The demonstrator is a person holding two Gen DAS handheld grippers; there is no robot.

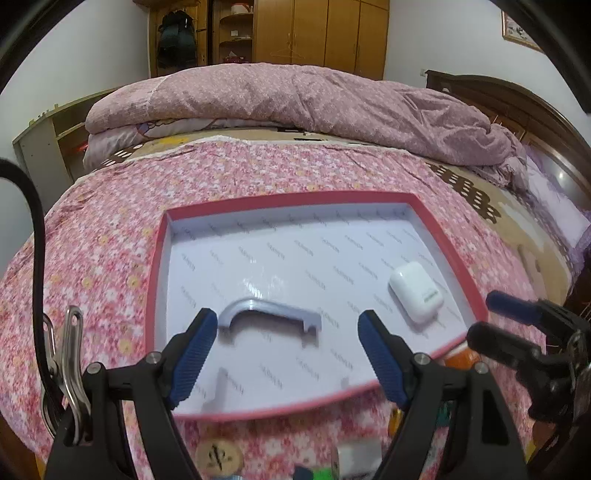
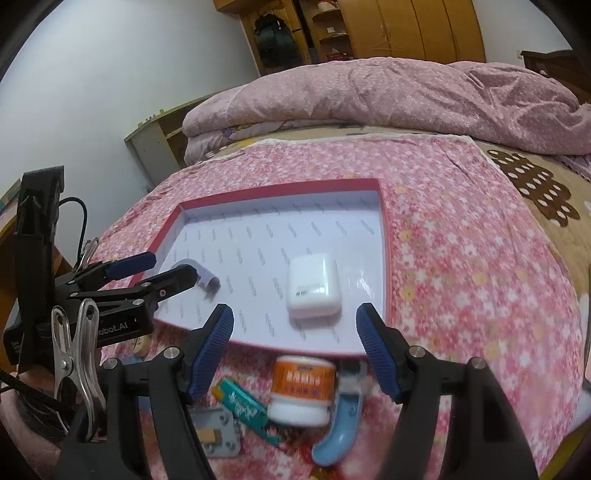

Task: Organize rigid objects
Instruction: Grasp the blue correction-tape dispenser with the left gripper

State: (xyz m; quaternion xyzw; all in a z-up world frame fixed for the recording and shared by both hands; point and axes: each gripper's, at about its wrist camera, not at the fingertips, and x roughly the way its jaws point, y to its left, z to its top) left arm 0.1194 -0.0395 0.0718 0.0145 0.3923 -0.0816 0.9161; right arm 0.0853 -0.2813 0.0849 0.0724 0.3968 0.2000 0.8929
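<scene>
A red-rimmed tray point(image 1: 159, 258) with a white floor lies on the pink floral bedspread; it also shows in the right wrist view point(image 2: 386, 236). In it lie a silver metal handle point(image 1: 269, 319) and a white earbud case point(image 1: 416, 291) point(image 2: 313, 288). My left gripper point(image 1: 288, 354) is open and empty just above the handle. My right gripper point(image 2: 295, 347) is open and empty over the tray's near edge, in front of the case. An orange-labelled white jar point(image 2: 301, 387), a green tube point(image 2: 243, 406), a blue curved piece point(image 2: 338, 432) and a grey metal plate point(image 2: 218, 435) lie below it.
A rolled pink quilt point(image 1: 295, 99) lies across the far side of the bed. A wooden wardrobe point(image 1: 314, 33) stands behind. A round wooden disc point(image 1: 218, 457) lies near the front edge. The right gripper shows at the left view's right side point(image 1: 517, 325).
</scene>
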